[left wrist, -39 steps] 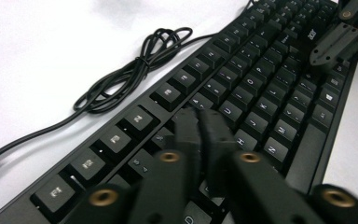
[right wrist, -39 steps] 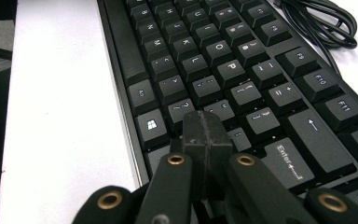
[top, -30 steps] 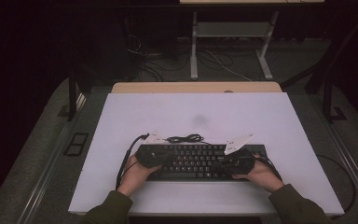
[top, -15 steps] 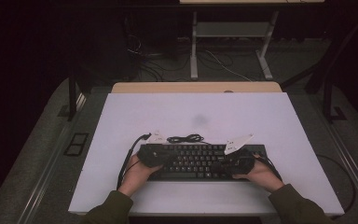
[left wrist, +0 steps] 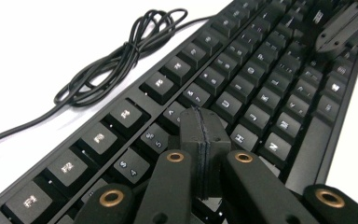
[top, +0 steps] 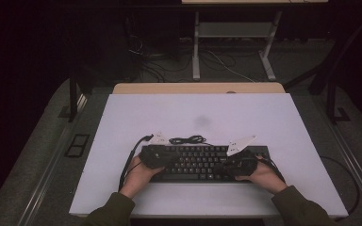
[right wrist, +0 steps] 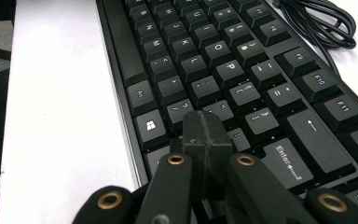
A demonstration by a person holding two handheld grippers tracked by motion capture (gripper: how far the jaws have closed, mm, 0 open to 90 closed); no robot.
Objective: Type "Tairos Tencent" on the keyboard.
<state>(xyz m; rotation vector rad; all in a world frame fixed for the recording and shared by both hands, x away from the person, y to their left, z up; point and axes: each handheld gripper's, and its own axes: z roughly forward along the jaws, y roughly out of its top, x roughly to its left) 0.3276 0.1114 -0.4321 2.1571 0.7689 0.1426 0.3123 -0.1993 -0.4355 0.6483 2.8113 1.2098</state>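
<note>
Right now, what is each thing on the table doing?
Keyboard: lying flat on the table, keys up.
Keyboard cable: coiled loosely behind the keyboard.
Left gripper: jaws shut, tips over the keys.
Right gripper: jaws shut, tips over the keys.

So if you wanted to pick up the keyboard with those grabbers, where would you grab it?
Probably by its two short ends, one gripper from each side. The keyboard is long, flat and lies level on the table, so only its thin edges fit between jaws. Both the left gripper and right gripper are shut over the keys now, so they would need to open first.
</note>
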